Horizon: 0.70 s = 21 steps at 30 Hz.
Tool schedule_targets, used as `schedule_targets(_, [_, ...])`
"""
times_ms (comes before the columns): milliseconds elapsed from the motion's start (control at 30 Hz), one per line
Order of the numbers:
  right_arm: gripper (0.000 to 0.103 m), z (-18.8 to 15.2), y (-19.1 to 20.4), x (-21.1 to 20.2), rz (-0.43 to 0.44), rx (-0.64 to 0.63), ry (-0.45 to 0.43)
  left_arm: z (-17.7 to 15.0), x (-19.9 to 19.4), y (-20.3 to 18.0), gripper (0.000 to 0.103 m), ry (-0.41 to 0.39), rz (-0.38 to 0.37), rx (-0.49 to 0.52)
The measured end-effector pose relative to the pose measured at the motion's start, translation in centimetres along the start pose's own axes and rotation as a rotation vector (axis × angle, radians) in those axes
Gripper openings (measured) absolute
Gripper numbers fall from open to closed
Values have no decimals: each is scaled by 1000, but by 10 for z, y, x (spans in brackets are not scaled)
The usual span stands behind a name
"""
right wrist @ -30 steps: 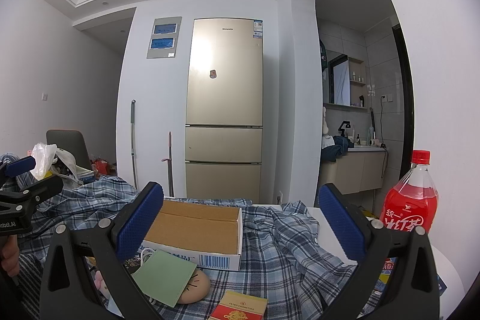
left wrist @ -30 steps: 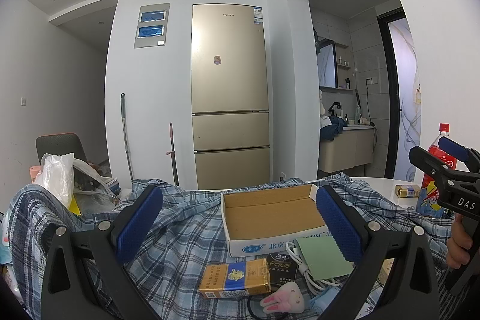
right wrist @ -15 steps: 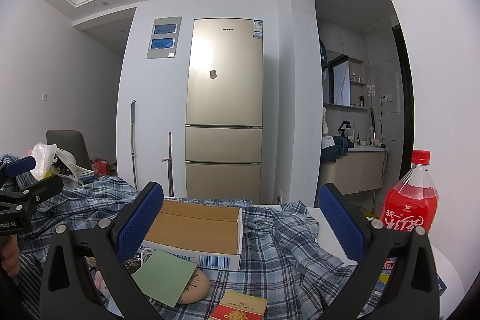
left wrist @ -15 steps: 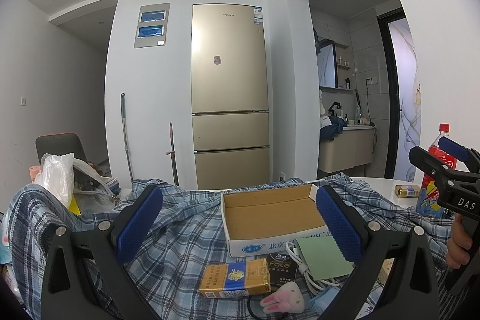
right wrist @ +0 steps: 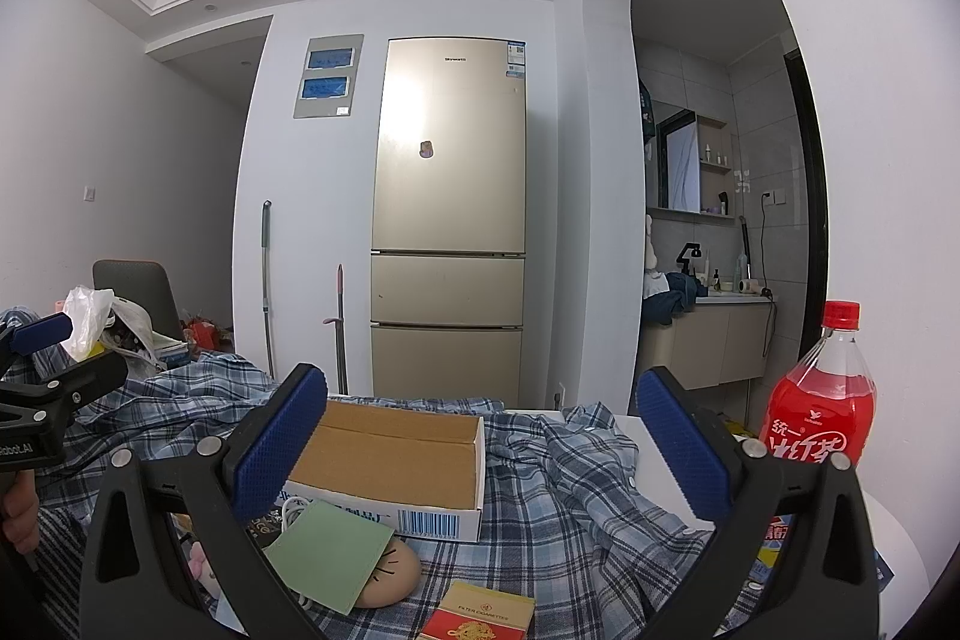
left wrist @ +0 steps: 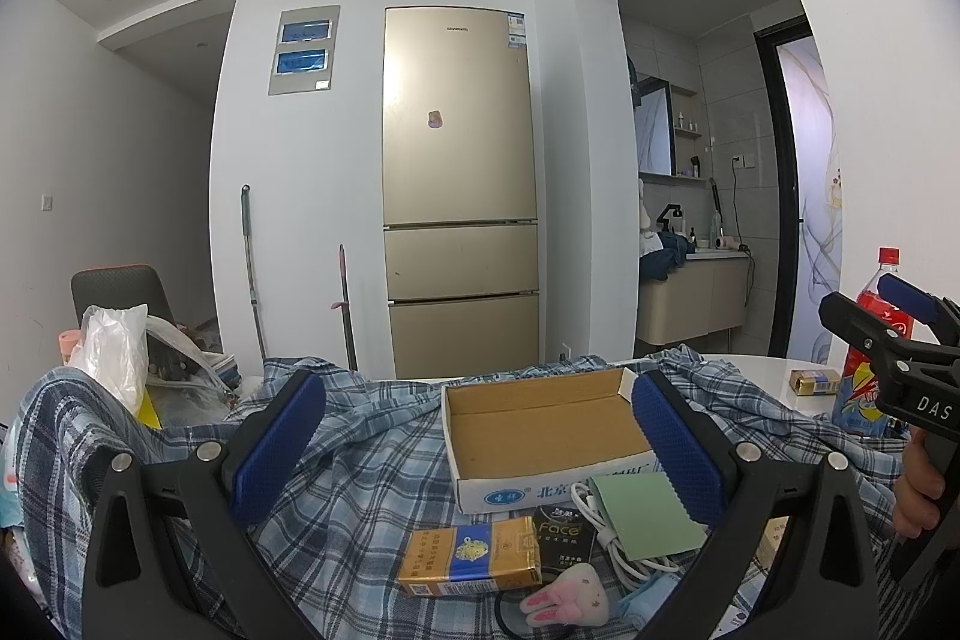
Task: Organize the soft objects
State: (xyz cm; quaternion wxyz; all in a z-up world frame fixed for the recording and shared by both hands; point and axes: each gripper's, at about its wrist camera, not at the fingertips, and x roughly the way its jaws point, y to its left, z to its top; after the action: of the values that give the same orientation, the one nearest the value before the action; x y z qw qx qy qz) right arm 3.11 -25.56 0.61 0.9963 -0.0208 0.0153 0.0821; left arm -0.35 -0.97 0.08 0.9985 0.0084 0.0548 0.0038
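Observation:
A blue plaid shirt (left wrist: 360,490) lies spread over the table, under a shallow cardboard box (left wrist: 540,430) with nothing in it. In front of the box are a folded green cloth (left wrist: 642,508) and a small pink bunny plush (left wrist: 567,601). My left gripper (left wrist: 477,400) hovers open above them, holding nothing. In the right wrist view the shirt (right wrist: 570,508), the box (right wrist: 390,460), the green cloth (right wrist: 327,556) and a tan round plush (right wrist: 393,574) under it lie below my right gripper (right wrist: 480,400), which is open too and holds nothing.
A gold cigarette pack (left wrist: 468,562), a black box (left wrist: 561,532) and a white cable (left wrist: 600,520) lie by the green cloth. A red soda bottle (right wrist: 819,418) stands at the right, a red pack (right wrist: 480,616) near the front. White plastic bags (left wrist: 117,352) sit far left.

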Motion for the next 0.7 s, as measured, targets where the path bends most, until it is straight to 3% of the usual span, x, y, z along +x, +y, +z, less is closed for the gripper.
schedule_targets(700, [103, -1, -1, -4, -5, -4, -27, -2, -6, 3, 103, -24, -4, -11])
